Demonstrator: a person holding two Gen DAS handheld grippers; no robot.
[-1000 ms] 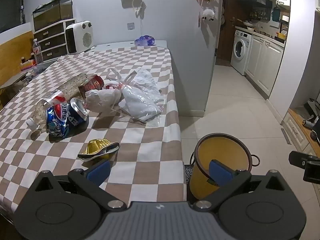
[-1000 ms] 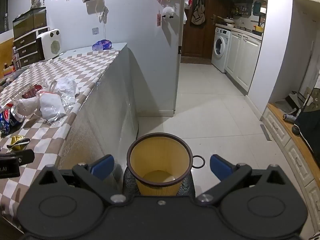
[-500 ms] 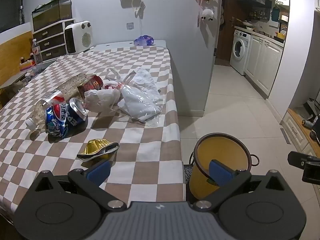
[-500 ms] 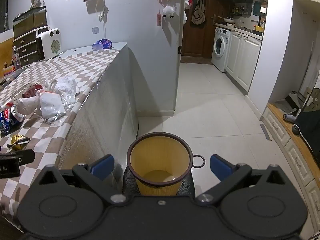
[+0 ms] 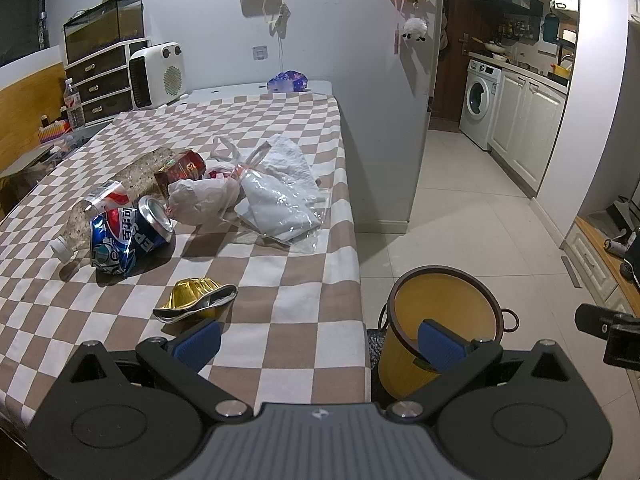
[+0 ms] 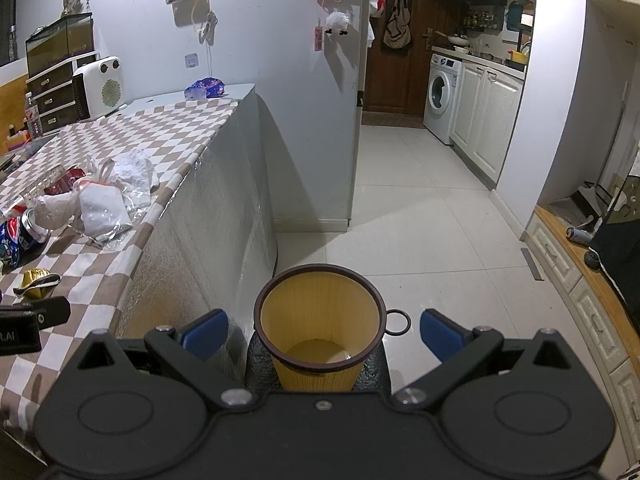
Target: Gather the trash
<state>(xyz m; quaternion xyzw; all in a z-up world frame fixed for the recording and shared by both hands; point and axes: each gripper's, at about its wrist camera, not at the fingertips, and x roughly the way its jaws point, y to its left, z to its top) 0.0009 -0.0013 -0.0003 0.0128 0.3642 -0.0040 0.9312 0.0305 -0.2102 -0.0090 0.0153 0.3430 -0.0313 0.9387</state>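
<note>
Checkered counter (image 5: 280, 292) carrying trash: can (image 5: 128, 240), gold foil cup (image 5: 196, 298) lying near front edge. Bin (image 6: 320, 328) standing on floor beside counter. Left hand-held gripper (image 5: 320, 346), right hand-held gripper (image 6: 322, 330) both hovering, fingers spread, gripping nothing.

A checkered-cloth table (image 5: 280, 312) carries trash. Near: gold foil cup (image 5: 196, 294); farther: crushed can (image 5: 128, 236) (blue), plastic bags (image 5: 276, 196).

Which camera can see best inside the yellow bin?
The right wrist view. It looks almost straight down into the yellow bin, showing its bare bottom between the open right gripper. The left wrist view shows the bin from the side, partly hidden by a finger, its bottom unseen.
</note>
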